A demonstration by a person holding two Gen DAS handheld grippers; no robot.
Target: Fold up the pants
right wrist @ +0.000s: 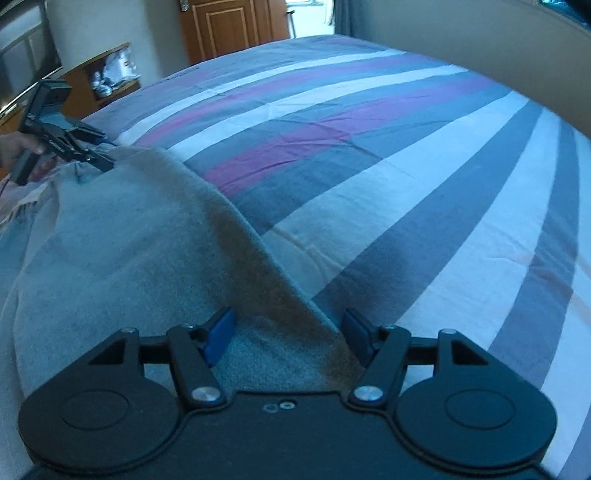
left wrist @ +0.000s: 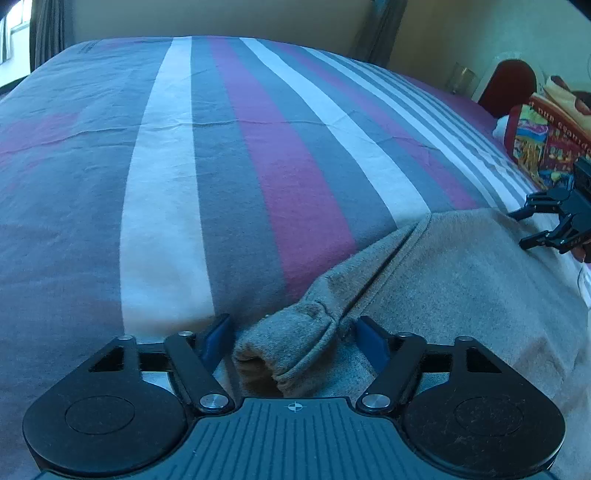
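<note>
Grey fleece pants lie on a striped bedspread at the near right. My left gripper points down at a rolled hem end; the roll sits between the blue pads, which stand apart from it. In the right wrist view the pants run from the near middle to the left. My right gripper straddles a raised edge of the cloth with its pads wide apart. Each gripper shows in the other's view: the right gripper at the far cloth edge, the left gripper at the pants' far corner, held by a hand.
The striped bedspread stretches far ahead of both grippers. A colourful box, a red chair and a glass stand beyond the bed's right side. A wooden door and a shelf stand past the bed.
</note>
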